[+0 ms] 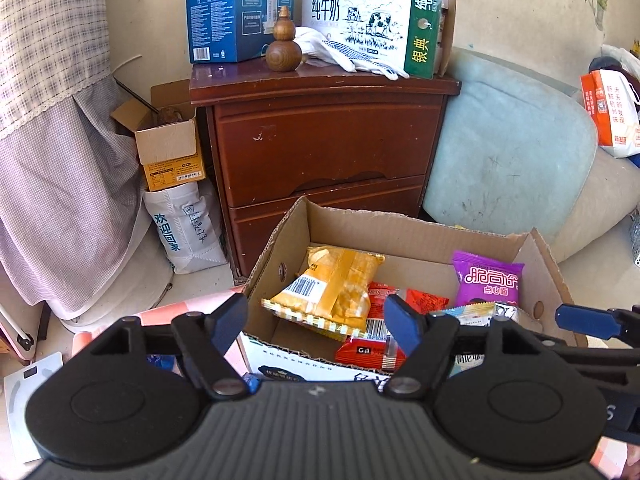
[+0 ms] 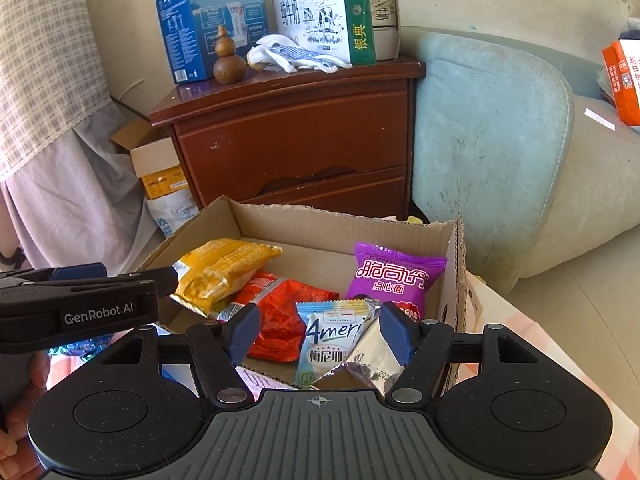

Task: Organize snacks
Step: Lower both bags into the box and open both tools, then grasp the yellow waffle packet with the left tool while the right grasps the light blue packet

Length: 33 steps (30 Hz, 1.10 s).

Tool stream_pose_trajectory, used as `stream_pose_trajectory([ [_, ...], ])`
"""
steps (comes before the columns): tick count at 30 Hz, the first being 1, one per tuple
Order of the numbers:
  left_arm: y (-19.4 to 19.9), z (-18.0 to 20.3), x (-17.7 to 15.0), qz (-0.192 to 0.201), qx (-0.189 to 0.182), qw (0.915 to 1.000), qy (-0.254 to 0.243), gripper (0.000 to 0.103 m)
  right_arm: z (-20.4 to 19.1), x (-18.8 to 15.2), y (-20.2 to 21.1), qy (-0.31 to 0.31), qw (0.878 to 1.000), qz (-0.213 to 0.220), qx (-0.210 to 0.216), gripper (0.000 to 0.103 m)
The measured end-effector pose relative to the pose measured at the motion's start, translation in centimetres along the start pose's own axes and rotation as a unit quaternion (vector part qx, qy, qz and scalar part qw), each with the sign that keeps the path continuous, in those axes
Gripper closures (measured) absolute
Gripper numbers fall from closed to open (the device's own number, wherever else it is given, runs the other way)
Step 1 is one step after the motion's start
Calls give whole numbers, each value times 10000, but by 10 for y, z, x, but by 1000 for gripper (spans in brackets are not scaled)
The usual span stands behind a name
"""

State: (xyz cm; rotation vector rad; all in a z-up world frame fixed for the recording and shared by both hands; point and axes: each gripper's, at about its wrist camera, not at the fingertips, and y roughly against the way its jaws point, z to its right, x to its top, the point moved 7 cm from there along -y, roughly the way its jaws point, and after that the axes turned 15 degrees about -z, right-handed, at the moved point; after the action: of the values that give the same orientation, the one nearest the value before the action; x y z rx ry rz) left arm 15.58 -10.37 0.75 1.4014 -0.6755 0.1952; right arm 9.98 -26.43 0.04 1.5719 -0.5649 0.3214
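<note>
Both tools over the near wall of the cardboard box (image 2: 456, 264). Our left gripper (image 1: 316, 322) has its tongs spread, nothing between them. Our right gripper (image 2: 318, 334) is spread as well, hanging above the pale blue packet (image 2: 330, 336) and the silver packet (image 2: 372, 352) at the box's near right corner; we see no contact with either.

Snacks sit inside the box: yellow packet (image 1: 332, 288) against the left wall, tilted on the pile; red packets (image 2: 280, 312) under it toward the middle; purple packet (image 2: 394, 276) propped against the right wall.

Judged step: settling the load so it lies flat, or going for another snack. Something blue and shiny (image 2: 76, 348) lies outside the box by its near left corner, too hidden to name.

To do it well, we'd take one packet at a time by a crimped seam, not the puffed belly, and lay it flat in the bare back half of the box floor.

Room: the back half is open. The nightstand (image 1: 320, 140) stands close behind the far wall, the blue cushion (image 2: 488, 136) near the far right corner, so we'd lift upward and toward us. The two grippers are near each other; we'd move one at a time.
</note>
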Motion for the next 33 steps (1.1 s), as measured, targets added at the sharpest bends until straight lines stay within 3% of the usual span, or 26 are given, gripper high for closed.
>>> stream_pose_trajectory([
  [21, 18, -50, -77, -499, 289, 9981, -197, 24, -48, -68, 0, 791, 9914, -810, 656, 34],
  [33, 7, -66, -116, -1059, 119, 9942, -150, 23, -69, -96, -21, 1105, 9826, -1289, 753, 31],
])
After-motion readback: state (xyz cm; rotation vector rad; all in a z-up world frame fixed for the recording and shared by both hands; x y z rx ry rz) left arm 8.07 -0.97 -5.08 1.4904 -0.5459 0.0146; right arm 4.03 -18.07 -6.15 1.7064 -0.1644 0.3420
